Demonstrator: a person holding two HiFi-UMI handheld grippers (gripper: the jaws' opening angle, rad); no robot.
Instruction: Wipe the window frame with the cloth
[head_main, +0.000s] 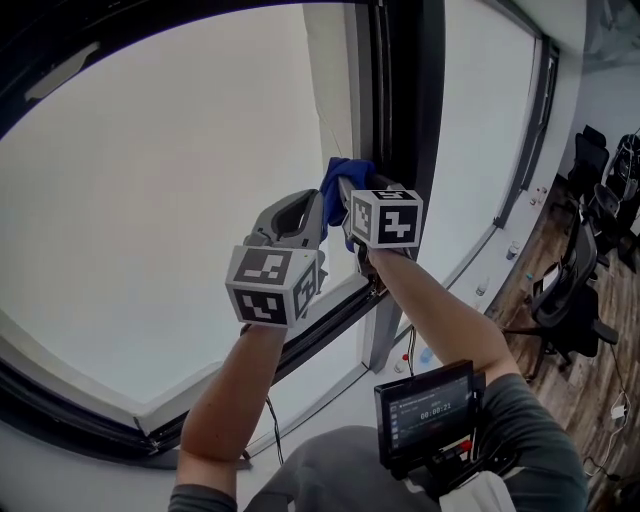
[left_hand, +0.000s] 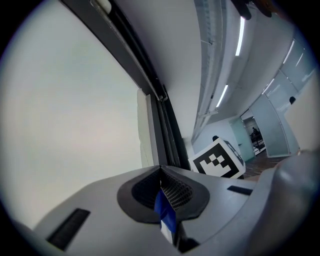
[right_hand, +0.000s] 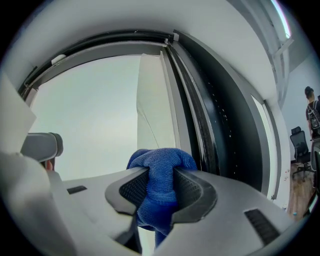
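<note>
At the window frame (head_main: 405, 100), right claw (right_hand: 160, 172) clamps the blue cloth (head_main: 343, 176), left claw (left_hand: 161, 171) pinching its edge.

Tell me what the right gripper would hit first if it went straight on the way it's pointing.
The blue cloth in the right gripper would meet the window frame, its pale upright beside the dark channel; depth is unclear.

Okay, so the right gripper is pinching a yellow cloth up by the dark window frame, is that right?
No, the cloth is blue, not yellow. The right gripper view shows the right gripper pinching it between its fingers, up by the dark window frame.
</note>
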